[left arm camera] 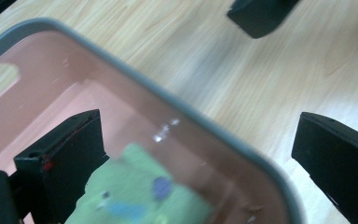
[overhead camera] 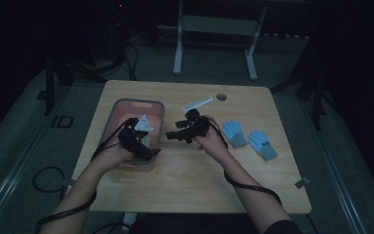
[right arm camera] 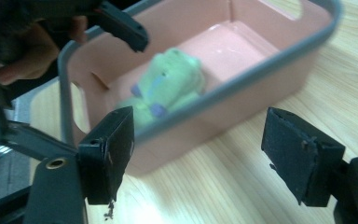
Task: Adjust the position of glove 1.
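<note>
A pink bin (overhead camera: 126, 108) was seen at the table's (overhead camera: 185, 170) left, with a green glove (right arm camera: 170, 81) lying inside on its floor. The left gripper (overhead camera: 143, 141) was held over the bin, jaws spread wide with nothing between them; the green glove lay just below and inside its left jaw. The right gripper (overhead camera: 177, 134) was held over bare wood beside the bin, jaws likewise apart and empty, pointed toward the bin. Two blue gloves (overhead camera: 248, 139) were noted farther right, well apart from both grippers, fingers pointing away from the person. The right gripper was judged nearer to them; any next pick would likely call for a swing rightward.
</note>
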`<action>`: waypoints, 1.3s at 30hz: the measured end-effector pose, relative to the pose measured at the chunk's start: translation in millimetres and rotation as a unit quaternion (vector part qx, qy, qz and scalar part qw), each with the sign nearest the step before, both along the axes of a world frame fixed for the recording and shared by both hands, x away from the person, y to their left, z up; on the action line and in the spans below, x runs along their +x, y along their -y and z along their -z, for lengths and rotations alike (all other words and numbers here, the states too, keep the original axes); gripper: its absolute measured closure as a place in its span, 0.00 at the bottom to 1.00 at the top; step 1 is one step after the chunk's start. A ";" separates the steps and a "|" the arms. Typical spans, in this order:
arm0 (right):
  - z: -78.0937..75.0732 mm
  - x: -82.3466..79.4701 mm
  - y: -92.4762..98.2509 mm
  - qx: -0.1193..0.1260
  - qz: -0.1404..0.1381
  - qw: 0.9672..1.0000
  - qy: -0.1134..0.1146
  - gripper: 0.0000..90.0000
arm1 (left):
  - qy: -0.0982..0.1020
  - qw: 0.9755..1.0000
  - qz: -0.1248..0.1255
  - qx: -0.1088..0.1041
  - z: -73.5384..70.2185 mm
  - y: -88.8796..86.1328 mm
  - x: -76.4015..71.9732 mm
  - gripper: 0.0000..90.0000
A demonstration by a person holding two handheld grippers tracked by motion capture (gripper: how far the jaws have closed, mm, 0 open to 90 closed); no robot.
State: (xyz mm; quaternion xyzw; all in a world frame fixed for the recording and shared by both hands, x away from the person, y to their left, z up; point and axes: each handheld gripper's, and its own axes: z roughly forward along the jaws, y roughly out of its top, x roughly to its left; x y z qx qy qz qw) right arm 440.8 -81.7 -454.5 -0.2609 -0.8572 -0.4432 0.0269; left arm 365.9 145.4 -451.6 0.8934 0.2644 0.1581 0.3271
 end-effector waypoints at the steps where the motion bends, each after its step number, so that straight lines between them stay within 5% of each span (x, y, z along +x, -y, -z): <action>1: 0.9 0.0 4.3 -0.001 0.001 1.000 0.002 0.28 | 0.002 1.000 0.000 0.001 -0.1 2.7 -1.5 0.02; 10: 11.2 -2.5 32.8 -0.013 0.017 1.000 -0.003 0.24 | 0.016 1.000 0.014 -0.023 1.5 28.2 -10.5 0.02; 21: 14.7 -17.1 63.0 -0.031 0.030 0.999 0.019 0.19 | 0.016 0.998 0.046 -0.049 10.5 58.6 -15.9 0.02; 39: 41.3 -37.8 109.5 -0.042 0.061 0.997 0.017 0.15 | 0.003 0.995 0.068 -0.067 50.0 89.5 -32.8 0.04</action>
